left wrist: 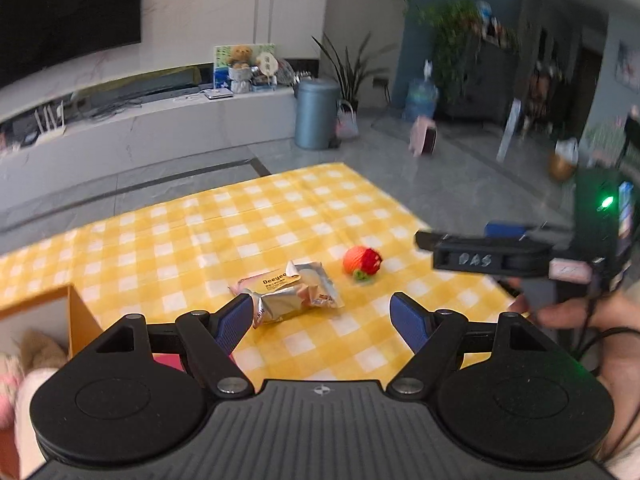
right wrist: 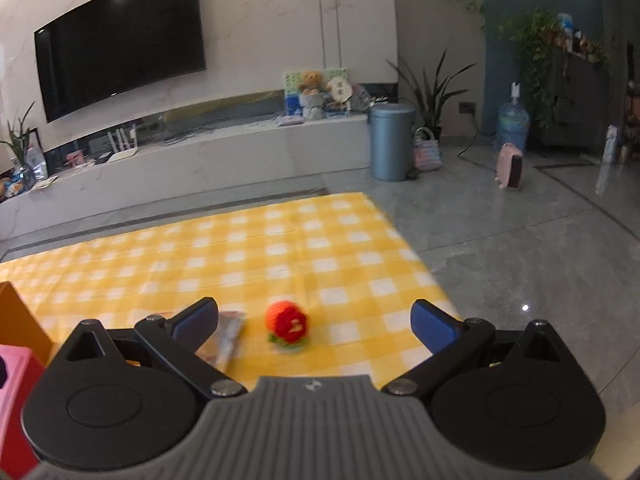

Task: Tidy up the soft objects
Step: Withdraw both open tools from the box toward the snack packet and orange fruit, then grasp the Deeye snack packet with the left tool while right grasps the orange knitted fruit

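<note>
Foil snack packet [left wrist: 294, 294] lies flat beside orange-red crochet ball [left wrist: 362, 261].

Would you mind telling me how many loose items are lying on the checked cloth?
2: a foil snack packet near the left fingers, and an orange knitted toy to its right. Others may be hidden.

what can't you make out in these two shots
- Box, left wrist view: cut by the left edge and hidden behind the left hand-held gripper; its plush contents are unclear.
- Snack packet, right wrist view: mostly behind the right hand-held gripper finger.
- Knitted toy, right wrist view: blurred, details unreadable.
</note>
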Action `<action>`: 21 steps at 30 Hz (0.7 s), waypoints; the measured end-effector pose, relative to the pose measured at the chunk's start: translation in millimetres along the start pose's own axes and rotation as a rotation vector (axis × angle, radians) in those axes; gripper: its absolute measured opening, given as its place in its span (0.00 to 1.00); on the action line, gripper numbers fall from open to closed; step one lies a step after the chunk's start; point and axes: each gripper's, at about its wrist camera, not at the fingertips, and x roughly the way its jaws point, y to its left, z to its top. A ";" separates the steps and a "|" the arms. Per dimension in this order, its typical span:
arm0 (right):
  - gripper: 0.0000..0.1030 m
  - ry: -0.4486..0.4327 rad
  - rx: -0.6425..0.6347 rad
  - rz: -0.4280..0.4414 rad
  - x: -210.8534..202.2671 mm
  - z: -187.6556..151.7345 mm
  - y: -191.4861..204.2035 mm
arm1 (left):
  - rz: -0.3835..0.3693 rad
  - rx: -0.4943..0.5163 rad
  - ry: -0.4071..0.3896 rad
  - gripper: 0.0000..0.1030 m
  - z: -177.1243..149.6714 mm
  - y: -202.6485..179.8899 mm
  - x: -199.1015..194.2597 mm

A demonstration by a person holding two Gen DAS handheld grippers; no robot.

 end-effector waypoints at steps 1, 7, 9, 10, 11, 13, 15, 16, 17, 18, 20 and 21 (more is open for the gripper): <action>0.98 -0.011 0.010 -0.001 2.8 1.5 -3.7 | 0.012 0.015 0.011 0.89 2.3 -2.8 5.0; 0.98 -0.041 0.052 0.025 16.3 5.1 -15.2 | 0.049 0.001 0.105 0.89 26.4 0.0 44.1; 0.98 -0.031 0.031 0.028 21.2 3.2 -13.5 | 0.067 -0.008 0.138 0.89 33.2 3.7 58.8; 0.98 -0.025 0.022 0.026 24.9 2.0 -12.6 | 0.083 -0.013 0.151 0.89 34.6 4.9 66.3; 0.98 -0.017 0.016 0.024 28.3 0.9 -11.6 | 0.094 -0.010 0.174 0.89 35.2 5.7 74.5; 0.98 0.001 0.009 0.020 33.2 -1.9 -9.0 | 0.109 0.005 0.234 0.89 35.3 4.7 92.2; 0.98 0.031 0.017 0.006 40.6 -4.1 -7.6 | 0.113 0.019 0.293 0.89 33.2 1.4 110.2; 0.98 0.044 0.022 0.001 43.3 -5.2 -7.0 | 0.113 0.023 0.310 0.89 32.3 -0.8 118.1; 0.98 0.052 0.025 -0.001 45.5 -6.1 -6.5 | 0.109 0.035 0.322 0.89 31.7 -3.0 126.6; 0.98 0.056 0.023 -0.003 46.5 -7.6 -5.7 | 0.104 0.062 0.341 0.89 30.2 -6.6 135.4; 0.98 0.062 0.008 -0.005 46.4 -8.9 -4.6 | 0.098 0.129 0.394 0.88 27.5 -14.4 150.9; 0.98 0.060 0.000 -0.010 46.3 -9.6 -4.4 | 0.105 0.145 0.393 0.88 25.7 -17.5 155.0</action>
